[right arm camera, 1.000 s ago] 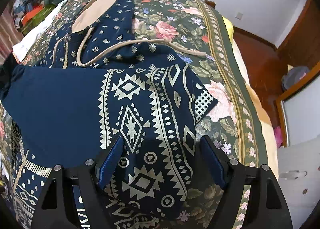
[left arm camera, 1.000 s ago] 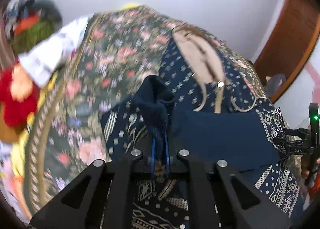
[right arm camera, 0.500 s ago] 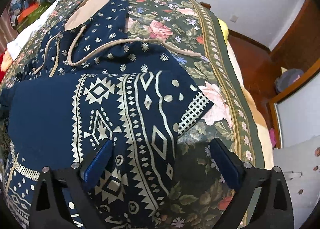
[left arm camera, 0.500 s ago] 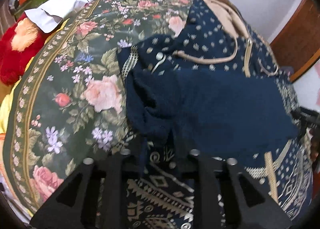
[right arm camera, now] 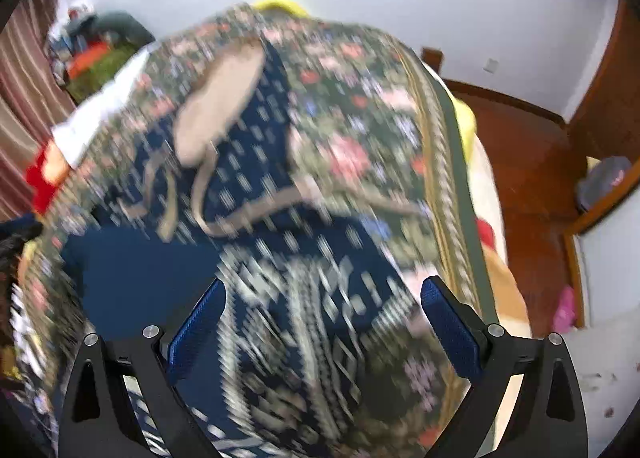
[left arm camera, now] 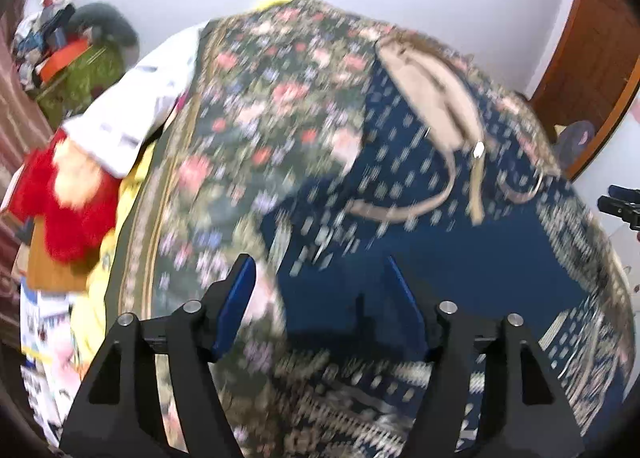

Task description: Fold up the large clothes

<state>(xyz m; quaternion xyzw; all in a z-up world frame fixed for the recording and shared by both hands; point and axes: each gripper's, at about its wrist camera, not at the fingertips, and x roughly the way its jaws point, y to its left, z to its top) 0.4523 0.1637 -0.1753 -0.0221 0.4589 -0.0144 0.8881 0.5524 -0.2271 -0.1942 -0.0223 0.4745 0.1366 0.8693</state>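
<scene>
Left wrist view: the left gripper (left arm camera: 320,290) hangs above the bed with its jaws opening and nothing between the blue pads (left arm camera: 236,306); the cloth lies below them, not in them. The navy patterned hoodie (left arm camera: 432,218) lies spread on the floral bedspread (left arm camera: 248,130), hood towards the far wall, with a plain navy panel folded across its body. The picture is smeared by motion, so the fine lie of the fold's left edge cannot be read. A white cloth (left arm camera: 132,110) and a red plush toy (left arm camera: 68,202) sit off the bed's left side (neither concerns the work).

Right wrist view: the right gripper (right arm camera: 320,322) stands wide open and empty above the garment's patterned right portion (right arm camera: 312,298), which rests flat on the bedspread (right arm camera: 360,130). The hood's tan lining (right arm camera: 216,110) and drawstrings are visible beyond.

Assessment: a sleeve or side fold appears laid and released, both tools clear of the fabric. The next move probably calls for a fresh grasp, likely at the hem or hood end, both grippers descending together to bring one end over the other without disturbing the fold already set.
</scene>
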